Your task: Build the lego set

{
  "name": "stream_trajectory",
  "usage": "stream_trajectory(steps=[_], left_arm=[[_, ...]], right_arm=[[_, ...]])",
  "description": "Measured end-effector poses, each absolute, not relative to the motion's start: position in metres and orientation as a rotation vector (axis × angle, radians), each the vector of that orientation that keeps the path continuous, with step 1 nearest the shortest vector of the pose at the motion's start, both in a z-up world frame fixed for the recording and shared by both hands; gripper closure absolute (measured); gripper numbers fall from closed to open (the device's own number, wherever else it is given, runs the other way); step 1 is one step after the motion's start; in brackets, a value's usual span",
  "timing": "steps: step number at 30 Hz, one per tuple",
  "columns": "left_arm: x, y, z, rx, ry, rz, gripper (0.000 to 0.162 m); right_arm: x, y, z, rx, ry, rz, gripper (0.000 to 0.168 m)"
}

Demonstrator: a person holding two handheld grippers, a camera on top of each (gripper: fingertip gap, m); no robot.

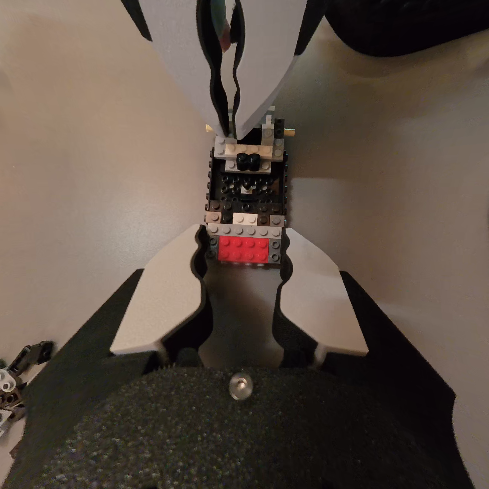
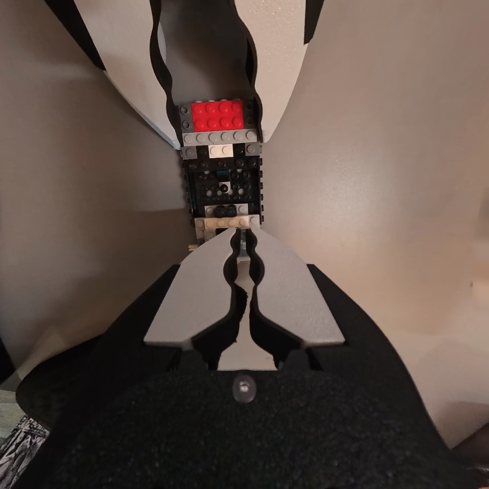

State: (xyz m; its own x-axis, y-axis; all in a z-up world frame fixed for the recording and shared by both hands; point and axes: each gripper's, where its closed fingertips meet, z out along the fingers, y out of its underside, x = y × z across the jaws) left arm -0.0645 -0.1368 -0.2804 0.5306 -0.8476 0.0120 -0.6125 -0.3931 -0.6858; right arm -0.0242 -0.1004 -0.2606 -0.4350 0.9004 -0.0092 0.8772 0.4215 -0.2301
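A long Lego model (image 1: 246, 185) of black, grey and tan plates, with a red brick (image 1: 243, 250) at one end, lies on the white table. My left gripper (image 1: 244, 247) is shut on the model's sides at the red-brick end. My right gripper (image 2: 242, 233) is shut on a small grey piece (image 2: 242, 246) at the model's (image 2: 225, 185) opposite end. It presses that piece against the grey plates there. In the left wrist view the right gripper (image 1: 230, 132) comes in from the top. In the right wrist view the left gripper (image 2: 219, 116) holds the red brick (image 2: 217, 116) end.
Several loose Lego pieces (image 1: 13, 378) lie at the lower left of the left wrist view. A dark object (image 1: 402, 23) sits at the upper right there. A patterned cloth (image 2: 21, 439) shows at the lower left of the right wrist view. A white table (image 1: 92, 185) lies around the model. Left tips to right tips: about 6 cm.
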Motion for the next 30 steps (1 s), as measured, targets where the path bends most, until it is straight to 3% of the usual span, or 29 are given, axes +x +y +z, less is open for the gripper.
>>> stream_trajectory(steps=[7,12,30], left_arm=[[-0.064,-0.136,-0.280,-2.135,1.180,-0.476,0.109],[-0.065,-0.137,-0.280,-2.136,1.183,-0.472,0.109],[-0.066,-0.137,-0.280,-2.175,1.218,-0.421,0.109]], right_arm=[[-0.024,-0.101,-0.258,-1.675,-2.472,0.334,0.165],[-0.021,-0.099,-0.259,-1.675,-2.485,0.332,0.155],[-0.024,-0.100,-0.266,-1.650,-2.535,0.350,0.161]])
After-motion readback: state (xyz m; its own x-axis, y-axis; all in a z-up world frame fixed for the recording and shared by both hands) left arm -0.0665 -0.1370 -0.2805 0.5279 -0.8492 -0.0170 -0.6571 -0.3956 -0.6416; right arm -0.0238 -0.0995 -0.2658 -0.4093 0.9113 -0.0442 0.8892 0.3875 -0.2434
